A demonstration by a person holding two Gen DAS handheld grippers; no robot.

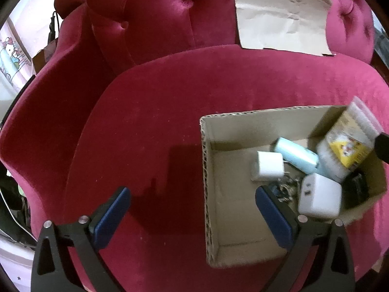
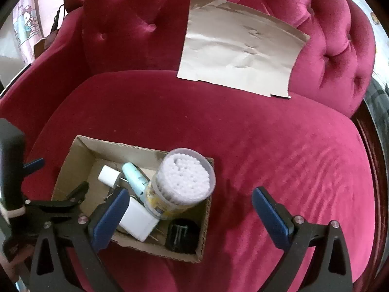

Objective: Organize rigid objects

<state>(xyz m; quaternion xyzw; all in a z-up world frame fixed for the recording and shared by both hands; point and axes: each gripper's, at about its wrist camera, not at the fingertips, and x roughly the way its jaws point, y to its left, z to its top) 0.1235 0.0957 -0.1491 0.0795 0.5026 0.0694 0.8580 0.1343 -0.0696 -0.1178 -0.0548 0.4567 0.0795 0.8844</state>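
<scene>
My left gripper (image 1: 192, 209) stands spread wide with nothing between its blue pads (image 1: 110, 215); no earlier view lets me say more of it. Its right finger hangs over the near part of the box (image 1: 206, 170), its left finger over bare red cushion (image 1: 145, 121).

The box sits ahead and to the right of my left gripper, open-topped, on the seat. Inside it, just beyond my right finger, lies a big white charger (image 1: 319, 198), blurred. Farther ahead is a small white plug (image 1: 268, 166), and beside that a pale blue tube (image 1: 296, 157) lying slantwise. At the far right corner leans a clear tub of cotton swabs (image 1: 345, 150) with a yellow label. A dark block (image 1: 357, 189) sits to the right of the charger. Something small and metallic lies between plug and charger; I cannot tell what.

My right gripper (image 2: 190, 209) is also spread, empty. Its left finger overlaps the box (image 2: 80, 150); its right finger is over cushion (image 2: 291, 158). The swab tub (image 2: 184, 182) tilts toward me just ahead of the gap, the charger (image 2: 137, 221) touching beside my left pad, the dark block (image 2: 181, 237) at the near corner.

Well ahead, a creased sheet of cardboard (image 2: 238, 48) leans on the tufted backrest.
</scene>
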